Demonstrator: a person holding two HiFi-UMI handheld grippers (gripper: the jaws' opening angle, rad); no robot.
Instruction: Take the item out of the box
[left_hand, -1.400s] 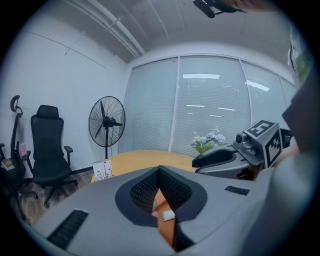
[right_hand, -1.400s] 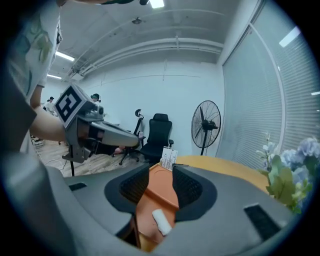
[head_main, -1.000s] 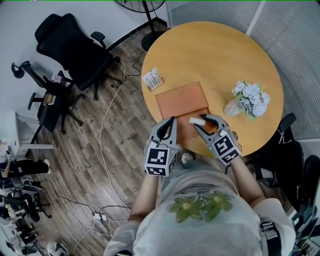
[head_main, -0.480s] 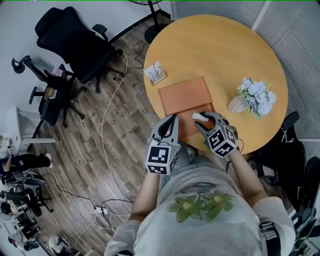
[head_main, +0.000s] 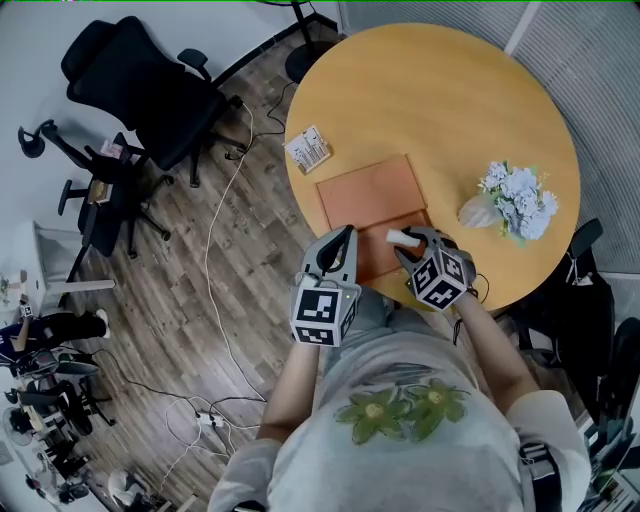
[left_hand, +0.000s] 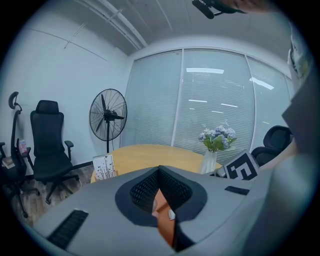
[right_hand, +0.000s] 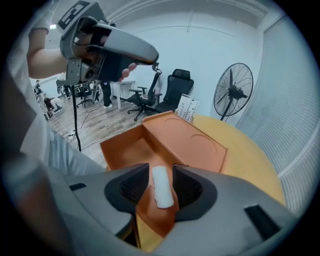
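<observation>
White oblong soft-looking item (right_hand: 161, 186) sits clamped between the right gripper's (head_main: 408, 243) jaws, lifted just above the near end of the flat orange cardboard box (head_main: 370, 195), whose lid lies open beyond the jaws. Left gripper (head_main: 345, 240): jaws pressed together, tips at the box's left edge; whether they pinch it, unclear.

Round wooden table (head_main: 430, 90). An open orange box (head_main: 372, 190) lies just ahead of both tongs. A printed card (head_main: 308, 149) sits beyond the left gripper (head_main: 343, 238), and a flower vase (head_main: 505, 200) stands out to the right of the right gripper (head_main: 410, 243).
</observation>
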